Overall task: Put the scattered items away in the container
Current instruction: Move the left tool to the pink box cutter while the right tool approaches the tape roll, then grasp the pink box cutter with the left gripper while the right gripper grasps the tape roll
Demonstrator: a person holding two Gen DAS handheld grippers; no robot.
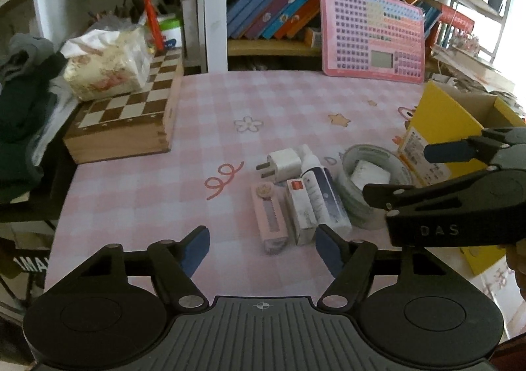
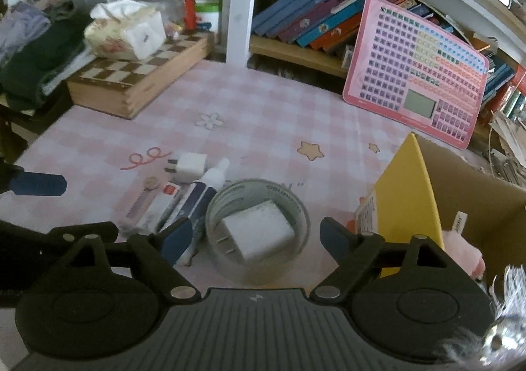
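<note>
over pink checked tablecloth, both hand-held grippers, left and right, tilt downward, released.

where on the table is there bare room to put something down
Bare cloth lies mid-table, between the chessboard box, the pink keyboard toy and the item cluster. It is crowded nearer the yellow box: white charger, pink case, small cartons and tape roll sit bunched there.

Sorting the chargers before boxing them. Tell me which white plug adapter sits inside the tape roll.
The white adapter lying inside the tape roll, next to the yellow box. The other adapter lies bare on the pink cloth, beyond the small boxes.
</note>
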